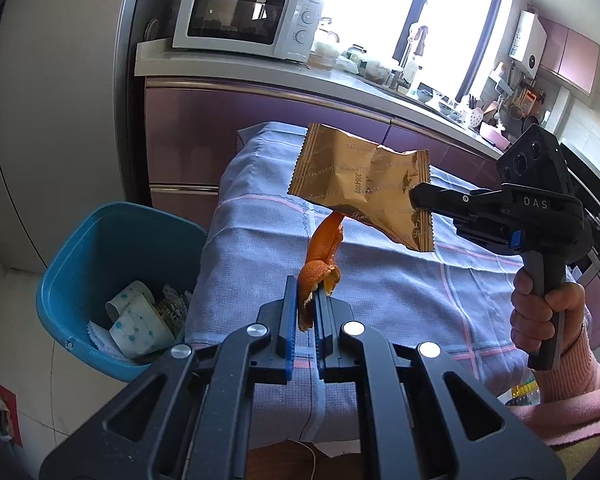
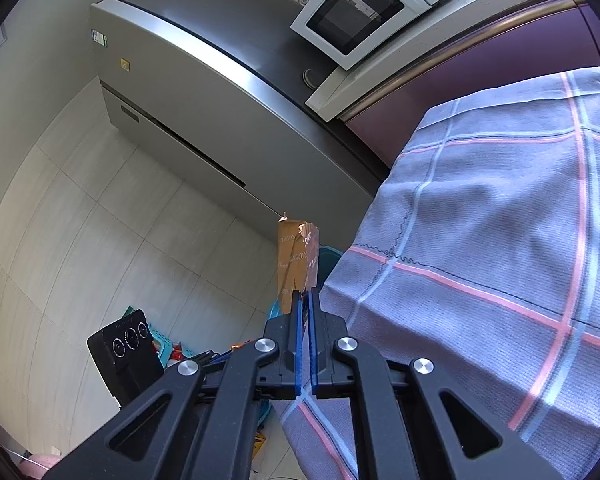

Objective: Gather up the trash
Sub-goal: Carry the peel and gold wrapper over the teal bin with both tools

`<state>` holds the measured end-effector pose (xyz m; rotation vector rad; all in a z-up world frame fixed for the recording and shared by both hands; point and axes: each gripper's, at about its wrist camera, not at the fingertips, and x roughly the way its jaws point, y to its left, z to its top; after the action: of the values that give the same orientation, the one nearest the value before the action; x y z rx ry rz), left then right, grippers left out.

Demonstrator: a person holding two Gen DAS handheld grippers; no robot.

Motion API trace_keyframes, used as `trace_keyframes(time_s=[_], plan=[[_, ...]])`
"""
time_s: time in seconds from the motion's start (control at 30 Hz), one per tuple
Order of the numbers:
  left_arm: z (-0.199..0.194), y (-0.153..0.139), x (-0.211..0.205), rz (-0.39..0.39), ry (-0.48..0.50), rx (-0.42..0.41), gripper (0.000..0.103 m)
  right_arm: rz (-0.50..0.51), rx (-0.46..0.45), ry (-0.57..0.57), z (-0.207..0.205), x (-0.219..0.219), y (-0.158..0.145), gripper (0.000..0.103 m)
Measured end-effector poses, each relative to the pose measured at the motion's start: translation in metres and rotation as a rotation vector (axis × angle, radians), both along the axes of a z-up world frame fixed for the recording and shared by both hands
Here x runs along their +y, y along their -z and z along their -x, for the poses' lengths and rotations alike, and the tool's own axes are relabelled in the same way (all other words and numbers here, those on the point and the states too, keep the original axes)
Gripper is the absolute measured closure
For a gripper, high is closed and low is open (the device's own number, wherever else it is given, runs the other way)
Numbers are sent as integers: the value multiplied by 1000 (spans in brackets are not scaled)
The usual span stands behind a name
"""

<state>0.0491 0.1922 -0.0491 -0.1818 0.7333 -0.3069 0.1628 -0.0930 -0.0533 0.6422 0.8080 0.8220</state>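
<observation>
An orange peel [image 1: 320,264] is pinched between the fingers of the left gripper [image 1: 309,300], and a crumpled gold wrapper [image 1: 364,184] is clamped by the right gripper [image 2: 306,300]. Both are held above the cloth-covered tabletop [image 1: 380,280], beside the blue bin [image 1: 100,240] on the floor.

Left gripper [image 1: 305,292] clamps an orange peel [image 1: 320,256] — right gripper [image 1: 414,196] pinches a gold wrapper [image 1: 360,184] above the checked cloth [image 1: 400,288]; blue bin [image 1: 112,248] beside.
</observation>
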Motion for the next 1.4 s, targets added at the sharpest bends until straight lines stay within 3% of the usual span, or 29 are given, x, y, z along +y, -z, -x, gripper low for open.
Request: trace_keyframes(time_s=[1.4], plan=[[18, -8, 58, -13, -165, -3, 95, 36, -5, -152, -22, 83, -10, 101]])
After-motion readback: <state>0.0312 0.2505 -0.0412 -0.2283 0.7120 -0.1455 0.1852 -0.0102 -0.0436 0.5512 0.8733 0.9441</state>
